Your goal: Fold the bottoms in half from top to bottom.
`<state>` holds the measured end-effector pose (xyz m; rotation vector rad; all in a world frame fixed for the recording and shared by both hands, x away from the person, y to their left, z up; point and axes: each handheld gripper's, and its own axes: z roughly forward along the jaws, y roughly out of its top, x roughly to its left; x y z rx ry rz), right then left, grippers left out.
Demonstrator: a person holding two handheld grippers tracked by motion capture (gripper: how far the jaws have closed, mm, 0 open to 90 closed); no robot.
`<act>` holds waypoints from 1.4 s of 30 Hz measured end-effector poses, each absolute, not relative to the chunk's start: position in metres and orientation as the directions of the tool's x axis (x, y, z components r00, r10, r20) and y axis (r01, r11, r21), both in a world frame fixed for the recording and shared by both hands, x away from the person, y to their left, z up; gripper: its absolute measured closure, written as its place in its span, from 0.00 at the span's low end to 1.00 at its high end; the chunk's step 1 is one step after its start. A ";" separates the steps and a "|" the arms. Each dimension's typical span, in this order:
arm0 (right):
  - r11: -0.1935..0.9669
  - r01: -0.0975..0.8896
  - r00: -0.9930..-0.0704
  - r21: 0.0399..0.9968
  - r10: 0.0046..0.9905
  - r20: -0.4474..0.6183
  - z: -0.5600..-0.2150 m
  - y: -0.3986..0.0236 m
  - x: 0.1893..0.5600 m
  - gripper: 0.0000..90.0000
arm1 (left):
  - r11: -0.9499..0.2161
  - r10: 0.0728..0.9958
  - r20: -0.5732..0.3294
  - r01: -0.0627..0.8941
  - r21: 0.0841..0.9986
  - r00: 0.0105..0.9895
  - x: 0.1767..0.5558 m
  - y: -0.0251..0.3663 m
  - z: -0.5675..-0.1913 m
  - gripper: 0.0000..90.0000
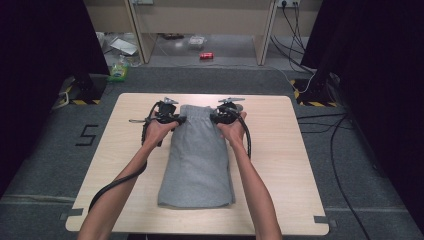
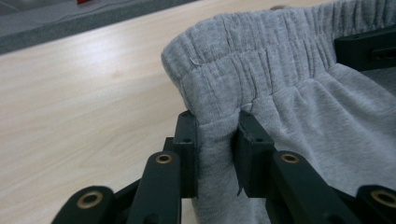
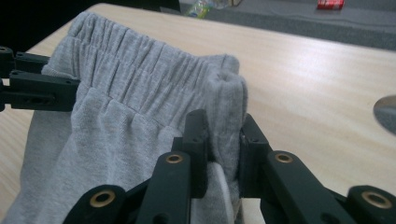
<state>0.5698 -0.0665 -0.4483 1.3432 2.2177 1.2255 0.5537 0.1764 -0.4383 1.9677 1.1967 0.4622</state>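
Forearms enter from the bottom of the high view, 1 on each side of the grey sweatpants. Garment lies folded on the wooden table, long axis running from the near edge away toward the far edge, hem end nearest the person, elastic waistband at the far end.

Left gripper at the left waistband corner, right gripper at the right corner; both equally far along the cloth, neither hand nearer.

Left gripper view: jaws closed on a fold of fabric just under the waistband, cloth squeezed between the pads. Right gripper view: same pinch at the opposite corner, fabric bunched between the pads, waistband standing up above the fingertips.

Judgement: the waistband spans straight between the 2 grips, crosswise to the long axis, so the coming fold likely carries this end toward the hem. Both corners need to travel together or the band skews.
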 end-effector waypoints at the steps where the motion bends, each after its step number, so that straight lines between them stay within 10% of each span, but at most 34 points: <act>1: 0.210 0.585 -0.538 0.783 0.824 0.180 -0.445 -0.067 0.570 0.86 | -0.258 0.865 -0.083 0.581 0.772 0.494 0.553 0.177 -0.436 0.80; 42: 0.274 0.383 -0.723 0.882 0.684 0.102 -0.422 -0.092 0.427 0.86 | -0.304 0.709 -0.077 0.402 0.864 0.701 0.413 0.202 -0.434 0.80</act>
